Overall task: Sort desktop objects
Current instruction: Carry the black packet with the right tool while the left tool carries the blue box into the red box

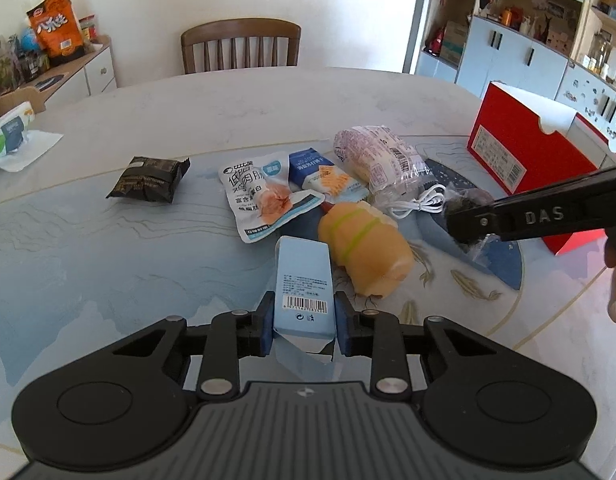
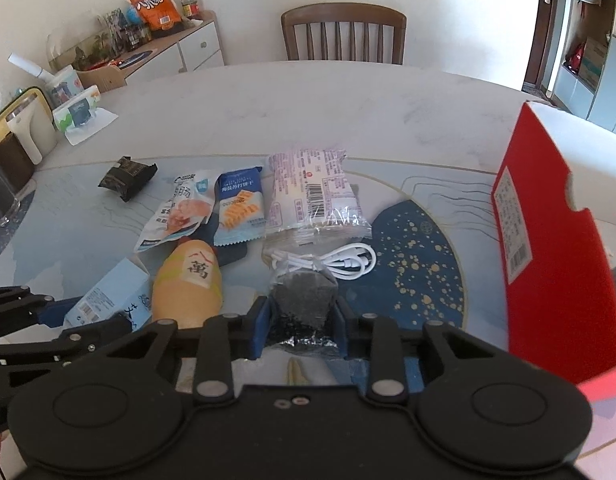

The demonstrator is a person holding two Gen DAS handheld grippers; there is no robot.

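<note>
My left gripper [image 1: 304, 320] is shut on the near end of a light blue carton [image 1: 304, 276] with a barcode, low over the blue table mat [image 1: 108, 248]. My right gripper [image 2: 304, 320] is shut on a clear bag of dark stuff [image 2: 304, 296], lifted a little above the mat. From the left wrist view the right gripper [image 1: 459, 220] reaches in from the right, beside the red box [image 1: 527, 152]. A yellow mahjong-tile cushion [image 2: 188, 288] lies between the two grippers, and a coiled white cable [image 2: 339, 260] lies just beyond the bag.
Further out lie a purple-white packet [image 1: 375, 156], a blue snack packet [image 1: 323, 176], a white meat packet [image 1: 260, 196] and a black packet [image 1: 148, 180]. The open red box [image 2: 547, 240] stands at the right. A chair [image 1: 240, 44] is behind the table, and a tissue pack [image 1: 8, 136] at the far left.
</note>
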